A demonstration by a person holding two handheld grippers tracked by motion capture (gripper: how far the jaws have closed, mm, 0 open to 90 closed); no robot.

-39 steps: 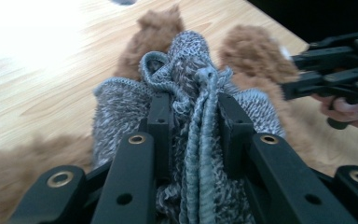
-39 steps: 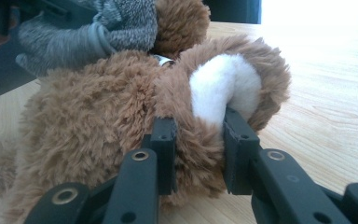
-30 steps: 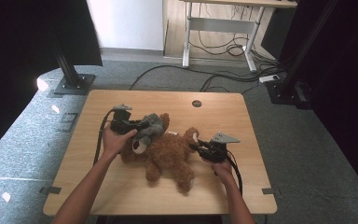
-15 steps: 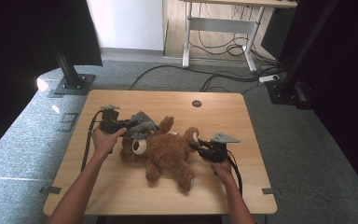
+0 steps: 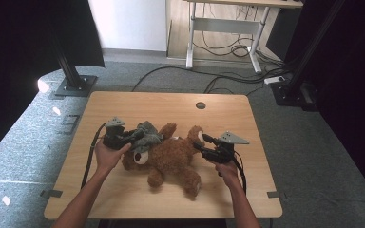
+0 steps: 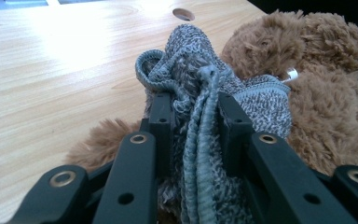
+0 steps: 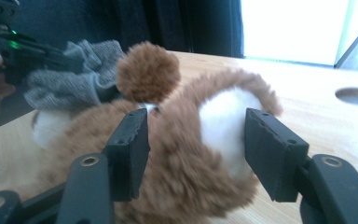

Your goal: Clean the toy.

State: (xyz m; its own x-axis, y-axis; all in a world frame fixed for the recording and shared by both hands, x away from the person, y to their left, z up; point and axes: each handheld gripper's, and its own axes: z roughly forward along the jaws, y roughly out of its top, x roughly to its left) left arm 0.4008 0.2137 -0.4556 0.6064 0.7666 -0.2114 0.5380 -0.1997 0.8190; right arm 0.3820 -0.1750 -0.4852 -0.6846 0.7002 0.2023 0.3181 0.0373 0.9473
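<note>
Here the left gripper (image 5: 134, 136) (clamped on the grey hat (image 6: 205, 88)) sits at the bear's (image 5: 171, 154) head; the right gripper (image 5: 201, 142), jaws just opening around its foot, flanks the opposite end.

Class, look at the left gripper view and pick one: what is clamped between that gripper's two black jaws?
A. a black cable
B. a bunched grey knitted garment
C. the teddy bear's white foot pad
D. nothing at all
B: in the left gripper view the left gripper pinches a bunched grey knitted garment, with the brown teddy bear lying behind it.
</note>
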